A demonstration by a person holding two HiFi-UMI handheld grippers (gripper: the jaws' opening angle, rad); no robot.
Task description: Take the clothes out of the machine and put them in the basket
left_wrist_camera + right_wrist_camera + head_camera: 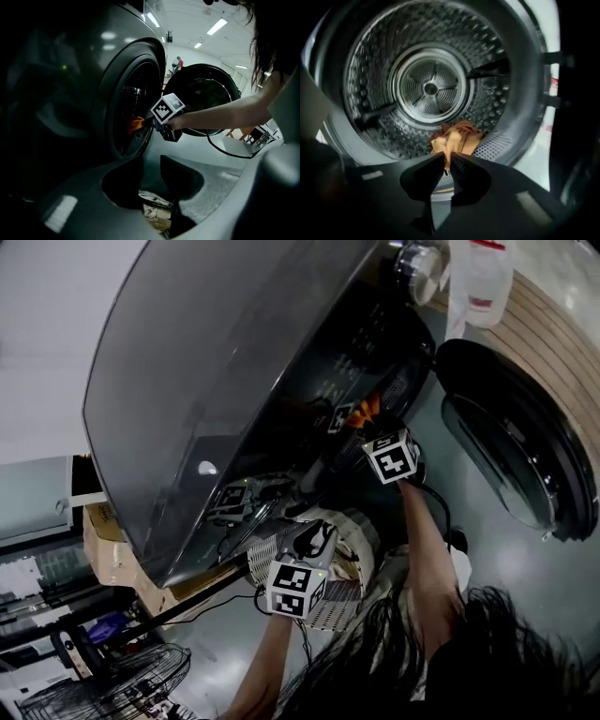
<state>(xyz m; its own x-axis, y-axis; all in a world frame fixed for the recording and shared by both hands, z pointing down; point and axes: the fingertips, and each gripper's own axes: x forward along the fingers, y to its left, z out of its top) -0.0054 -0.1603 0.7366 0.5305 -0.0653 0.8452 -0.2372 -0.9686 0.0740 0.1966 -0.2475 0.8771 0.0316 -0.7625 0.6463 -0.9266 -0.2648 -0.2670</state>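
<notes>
My right gripper (446,160), jaws pinched narrow on the orange cloth (457,137), cloth lay at the drum (375,70) front lip, my left gripper (151,161), jaws stood wide, gripping nothing, over the white basket (339,606).

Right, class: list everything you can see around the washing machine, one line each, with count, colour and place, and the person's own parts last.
dark grey front-loading washing machine: one, dark grey, left half of the head view
round black machine door: one, black, swung open at the right
perforated steel drum: one, silver, inside the machine
crumpled orange cloth: one, orange, at the drum's front lip
white perforated plastic basket: one, white, below the opening
black wire-cage fan: one, black, bottom left
brown cardboard box: one, brown, beside the machine, lower left
white plastic jug: one, white, top right
left gripper: one, black, above the basket, jaws apart, grip unclear
right gripper: one, black, shut on the orange cloth
</notes>
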